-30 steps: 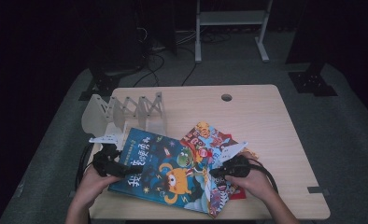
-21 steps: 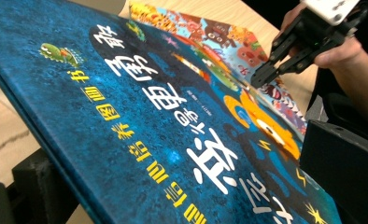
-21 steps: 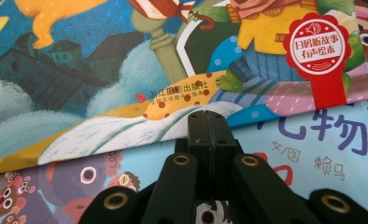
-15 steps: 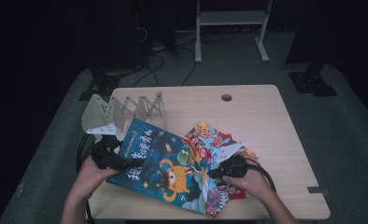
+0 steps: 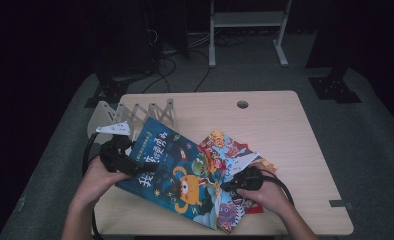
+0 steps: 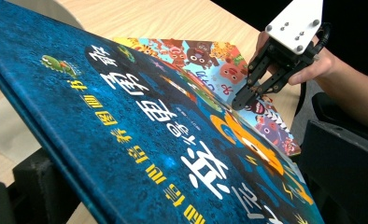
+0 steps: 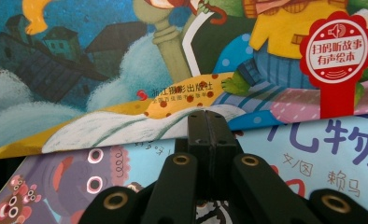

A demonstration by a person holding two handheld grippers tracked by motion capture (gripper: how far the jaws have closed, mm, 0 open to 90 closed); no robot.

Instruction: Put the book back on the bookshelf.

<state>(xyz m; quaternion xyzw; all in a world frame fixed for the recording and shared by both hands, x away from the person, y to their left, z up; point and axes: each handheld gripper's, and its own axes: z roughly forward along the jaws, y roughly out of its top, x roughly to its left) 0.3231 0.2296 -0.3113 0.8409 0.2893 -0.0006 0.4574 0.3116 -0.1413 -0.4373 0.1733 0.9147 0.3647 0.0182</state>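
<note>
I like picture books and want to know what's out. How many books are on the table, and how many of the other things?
Picture books: 3, a blue one, a colourful monster one, a red one under them.
Folding book racks: 1.
Grippers: 2, left, right.
Total: 6.

Lit tabletop, dark surroundings, mild softness

Ahead of the right gripper, its jaws pressed together, the blue book's raised edge blocks the way; bare table lies open beyond.
</note>
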